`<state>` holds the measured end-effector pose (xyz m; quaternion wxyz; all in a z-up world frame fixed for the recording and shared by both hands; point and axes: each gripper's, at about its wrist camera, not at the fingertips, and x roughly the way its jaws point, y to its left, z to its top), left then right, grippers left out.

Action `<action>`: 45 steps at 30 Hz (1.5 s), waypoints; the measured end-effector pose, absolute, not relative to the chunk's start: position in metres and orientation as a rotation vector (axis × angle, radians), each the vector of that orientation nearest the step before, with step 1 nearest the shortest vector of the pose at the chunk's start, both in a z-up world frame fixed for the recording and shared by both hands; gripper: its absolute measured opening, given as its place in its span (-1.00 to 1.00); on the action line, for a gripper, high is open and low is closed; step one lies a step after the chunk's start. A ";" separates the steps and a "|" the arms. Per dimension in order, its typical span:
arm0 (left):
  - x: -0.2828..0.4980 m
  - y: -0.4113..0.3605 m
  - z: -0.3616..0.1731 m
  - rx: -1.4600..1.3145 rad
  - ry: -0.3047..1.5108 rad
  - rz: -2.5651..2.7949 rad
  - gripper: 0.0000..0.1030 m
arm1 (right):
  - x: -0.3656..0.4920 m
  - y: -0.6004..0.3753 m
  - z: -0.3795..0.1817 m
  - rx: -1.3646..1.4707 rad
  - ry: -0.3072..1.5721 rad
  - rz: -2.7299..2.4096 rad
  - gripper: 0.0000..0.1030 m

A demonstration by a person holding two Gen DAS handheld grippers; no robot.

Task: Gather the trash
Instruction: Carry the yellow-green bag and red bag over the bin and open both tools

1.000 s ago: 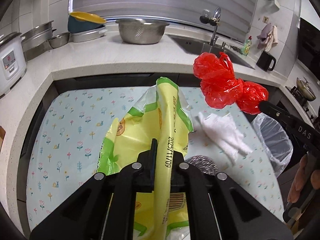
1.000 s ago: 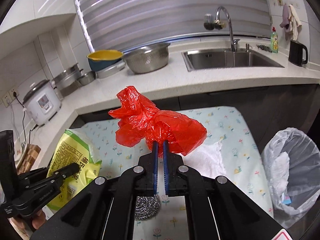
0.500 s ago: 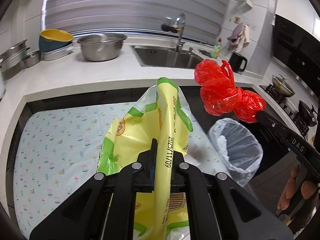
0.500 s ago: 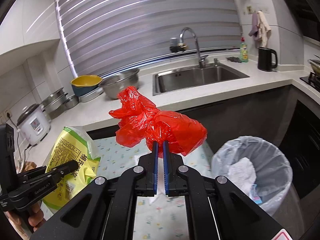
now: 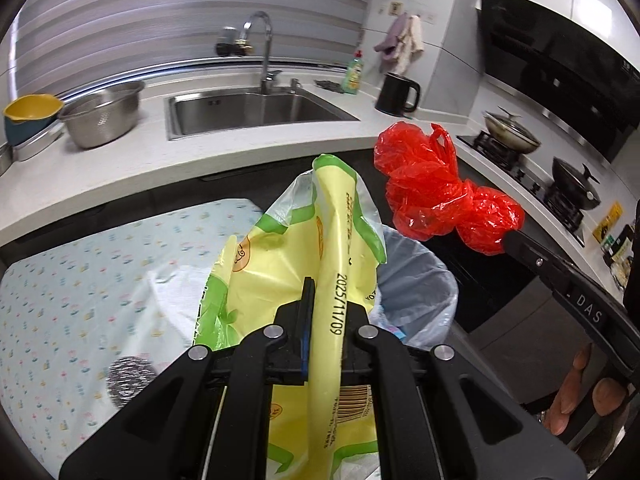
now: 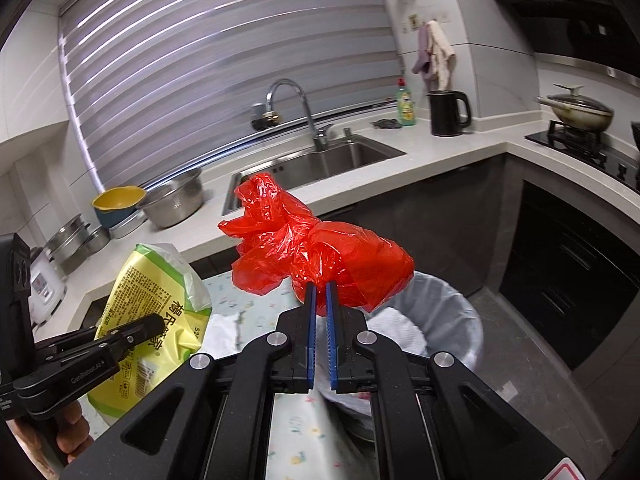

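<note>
Above bin [image 6: 460,312], right claw [image 6: 320,296] pinching red bag [image 6: 320,252]

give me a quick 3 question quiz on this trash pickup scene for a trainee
1. True or false: the left tool grips the red plastic bag.
2. What lines the trash bin? A) black bag B) pale translucent bag C) no liner
3. Name the round metallic item lying on the floral table cover.

Key
1. False: it grips the yellow-green package; the right tool has the red one.
2. B
3. The steel wool scrubber.
</note>
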<state>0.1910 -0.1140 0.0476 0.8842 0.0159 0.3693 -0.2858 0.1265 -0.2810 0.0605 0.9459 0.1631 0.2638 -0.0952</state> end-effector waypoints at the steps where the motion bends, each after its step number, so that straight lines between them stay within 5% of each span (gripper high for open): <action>1: 0.190 -0.124 0.046 0.038 0.774 -0.606 -0.88 | 0.122 -0.288 0.059 0.337 0.538 -0.206 -0.91; 16: 0.208 -0.236 0.010 0.058 0.829 -0.759 -0.87 | 0.085 -0.355 0.020 0.419 0.570 -0.338 -0.90; 26: 0.226 -0.246 0.001 0.006 0.809 -0.730 -0.14 | 0.096 -0.366 0.001 0.433 0.599 -0.343 -0.91; 42: 0.240 -0.197 -0.005 0.028 0.787 -0.603 -0.02 | 0.154 -0.342 -0.018 0.438 0.656 -0.255 -0.90; 45: 0.245 -0.184 -0.006 0.021 0.785 -0.573 0.13 | 0.172 -0.336 -0.022 0.422 0.669 -0.253 -0.78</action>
